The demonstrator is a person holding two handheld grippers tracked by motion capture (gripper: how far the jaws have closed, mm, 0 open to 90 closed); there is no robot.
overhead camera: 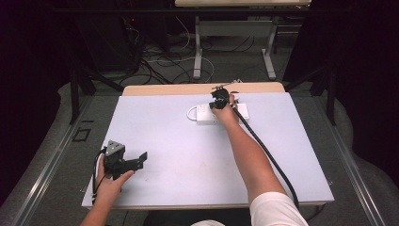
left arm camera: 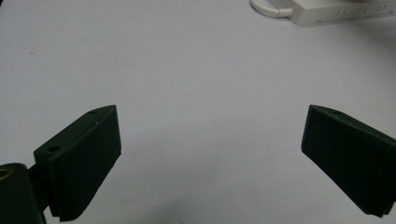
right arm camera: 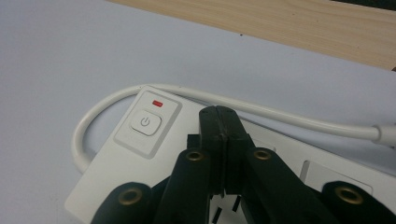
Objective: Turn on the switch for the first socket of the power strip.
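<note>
Two grippers are at work here, and only the far one is near anything that could go wrong. Nearest, at the left front of the white table (overhead camera: 169, 160), the left gripper (overhead camera: 136, 161) rests low over bare surface with its jaws spread wide and nothing between them; in the left gripper view the pads (left arm camera: 88, 163) frame empty tabletop, with the power strip (left arm camera: 341, 11) well off at the far edge. It poses little risk as it sits, though a careless sweep could drag its cable (overhead camera: 98, 174) across the table.

Farther out, right of centre near the far edge, the right gripper (overhead camera: 219, 100) hovers over the white power strip (overhead camera: 207, 114), its jaws pressed together with nothing between them. In the right gripper view the closed tips (right arm camera: 223, 122) sit just right of the power button (right arm camera: 145, 122), beneath a small red indicator (right arm camera: 157, 103).

My judgement is that the button is the target, and the tips are off to its side. Pressing down from here could land on the casing or a socket face instead. A slanted push could also skate the light strip along the smooth table. Its white cord (right arm camera: 116, 100) loops round the left end, so a shove leftward may bunch it. The gripper's own black cable (overhead camera: 268, 155) trails along the forearm and could tug the aim sideways.
</note>
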